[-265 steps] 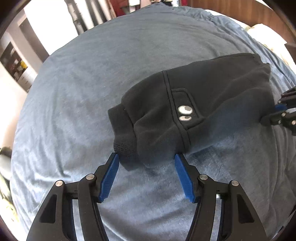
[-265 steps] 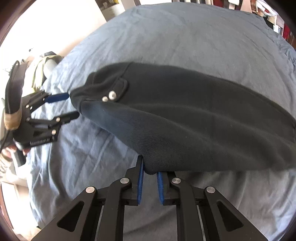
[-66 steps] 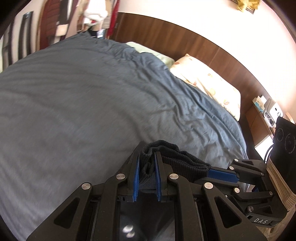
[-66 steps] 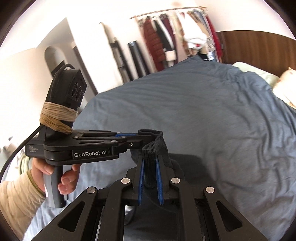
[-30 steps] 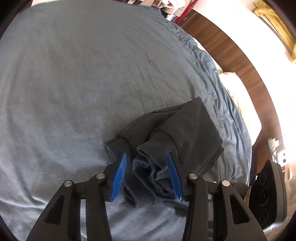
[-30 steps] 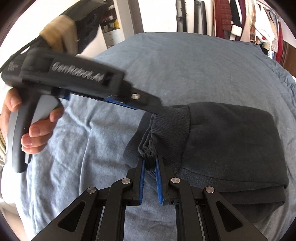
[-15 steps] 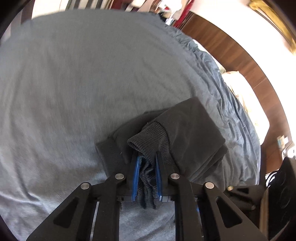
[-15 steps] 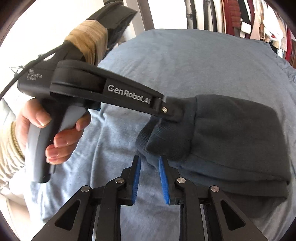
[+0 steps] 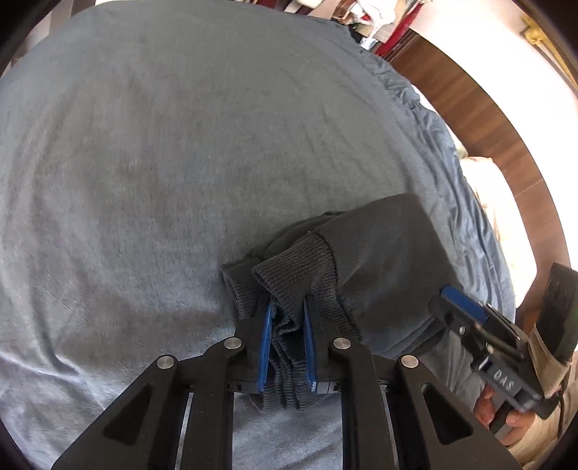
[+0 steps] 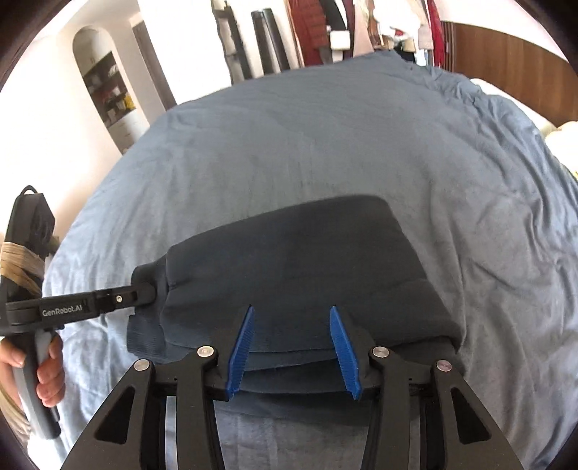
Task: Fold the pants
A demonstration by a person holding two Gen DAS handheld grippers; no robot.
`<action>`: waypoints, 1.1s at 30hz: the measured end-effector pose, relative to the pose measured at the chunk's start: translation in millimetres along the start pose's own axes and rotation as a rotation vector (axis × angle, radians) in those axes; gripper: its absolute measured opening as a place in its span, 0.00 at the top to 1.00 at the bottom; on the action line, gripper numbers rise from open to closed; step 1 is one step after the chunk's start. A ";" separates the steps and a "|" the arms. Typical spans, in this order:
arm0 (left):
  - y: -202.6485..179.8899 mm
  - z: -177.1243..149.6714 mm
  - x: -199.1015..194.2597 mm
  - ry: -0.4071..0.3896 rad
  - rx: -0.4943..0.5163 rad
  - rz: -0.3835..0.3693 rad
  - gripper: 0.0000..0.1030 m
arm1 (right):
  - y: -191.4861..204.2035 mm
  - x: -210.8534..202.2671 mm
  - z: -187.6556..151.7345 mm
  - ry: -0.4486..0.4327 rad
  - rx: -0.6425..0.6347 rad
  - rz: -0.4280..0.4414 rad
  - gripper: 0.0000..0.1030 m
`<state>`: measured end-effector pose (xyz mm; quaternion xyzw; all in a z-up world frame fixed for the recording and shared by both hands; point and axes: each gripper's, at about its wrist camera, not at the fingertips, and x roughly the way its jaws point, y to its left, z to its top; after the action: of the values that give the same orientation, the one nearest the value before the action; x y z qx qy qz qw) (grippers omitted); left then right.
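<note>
Dark folded pants (image 9: 383,249) (image 10: 289,253) lie on a blue-grey bedspread (image 9: 173,144). My left gripper (image 9: 287,303) is shut on the bunched ribbed cuff (image 9: 300,267) at the stack's left end; in the right wrist view it (image 10: 146,289) reaches in from the left. My right gripper (image 10: 290,311) hovers over the near edge of the folded stack. Its jaws are opening, with cloth lying between the blue pads (image 10: 242,347) but not pinched. The left wrist view shows that gripper (image 9: 446,302) at the stack's right side.
A wooden headboard (image 9: 469,108) and a pale pillow (image 9: 484,188) lie past the bedspread. Hanging clothes (image 10: 343,21) and a wall niche with shelves (image 10: 108,97) stand beyond the bed's far end. A hand (image 10: 47,365) holds the left gripper's handle.
The left gripper closed on the ribbed cuff. The right gripper let go of the cuff, opened, and slid right along the near edge of the folded pants.
</note>
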<state>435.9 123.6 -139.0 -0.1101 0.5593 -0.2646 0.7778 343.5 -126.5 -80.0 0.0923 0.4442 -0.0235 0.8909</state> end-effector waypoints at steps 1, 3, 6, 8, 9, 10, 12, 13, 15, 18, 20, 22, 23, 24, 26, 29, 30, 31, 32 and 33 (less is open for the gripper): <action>0.9 -0.9 2.1 0.001 -0.011 0.004 0.81 | 0.5 3.7 -2.0 0.019 -0.012 -0.004 0.57; 1.8 -3.1 3.4 -0.002 -0.022 0.027 0.71 | 1.2 6.8 -4.6 0.041 -0.033 -0.007 0.57; 0.6 -6.2 2.7 0.007 -0.035 0.077 0.58 | -0.8 9.6 -9.7 0.070 -0.045 -0.013 0.57; -1.0 -8.5 -2.9 0.015 -0.041 0.122 0.52 | -5.4 6.0 -13.4 0.090 -0.044 -0.005 0.52; -3.3 -10.6 -8.6 0.011 -0.041 0.169 0.48 | -4.5 6.1 -13.0 0.104 -0.045 0.004 0.49; -6.8 -12.8 -14.7 0.001 -0.040 0.213 0.44 | -4.0 4.6 -13.0 0.127 -0.052 0.016 0.49; -14.1 -20.3 -27.2 -0.023 -0.042 0.282 0.41 | -7.8 -1.3 -12.5 0.146 -0.066 0.028 0.49; -18.4 -22.5 -30.6 -0.031 -0.036 0.295 0.41 | -8.7 -7.1 -12.6 0.153 -0.076 0.035 0.49; -30.9 -27.9 -37.0 -0.046 -0.022 0.292 0.36 | -11.6 -18.4 -12.4 0.146 -0.087 0.046 0.49; -40.4 -29.3 -32.8 -0.049 -0.046 0.234 0.35 | -24.3 -40.2 2.9 0.026 -0.130 -0.003 0.34; -39.9 -25.9 -27.4 -0.071 -0.057 0.249 0.35 | -37.3 -49.2 13.2 -0.074 -0.129 -0.054 0.23; -40.4 -19.1 -21.5 -0.090 -0.084 0.262 0.30 | -53.9 -46.9 24.2 -0.129 -0.089 -0.106 0.23; -38.8 -17.6 -19.4 -0.097 -0.105 0.250 0.29 | -63.3 -39.2 30.7 -0.128 -0.066 -0.144 0.23; -38.8 -15.8 -16.9 -0.100 -0.116 0.235 0.29 | -68.4 -32.8 34.4 -0.121 -0.051 -0.162 0.23; -37.3 -13.3 -11.7 -0.101 -0.132 0.230 0.29 | -78.4 -16.3 41.2 -0.098 -0.019 -0.176 0.23; -31.4 -12.4 -5.1 -0.111 -0.178 0.223 0.26 | -89.6 0.9 41.2 -0.060 0.059 -0.124 0.23; -29.5 -12.5 -2.8 -0.105 -0.185 0.213 0.26 | -94.4 9.2 38.8 -0.038 0.092 -0.113 0.23; -27.7 -12.3 2.8 -0.088 -0.192 0.181 0.26 | -96.2 15.6 37.5 -0.016 0.108 -0.100 0.23; -25.5 -12.2 6.8 -0.074 -0.199 0.162 0.26 | -95.6 20.5 36.7 -0.001 0.113 -0.092 0.23; -24.4 -13.2 9.2 -0.065 -0.201 0.156 0.26 | -96.1 25.5 34.4 0.019 0.117 -0.084 0.23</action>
<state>418.8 99.9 -139.6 -0.1523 0.5645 -0.1421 0.7987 374.1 -226.2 -93.8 0.1257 0.4539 -0.0862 0.8779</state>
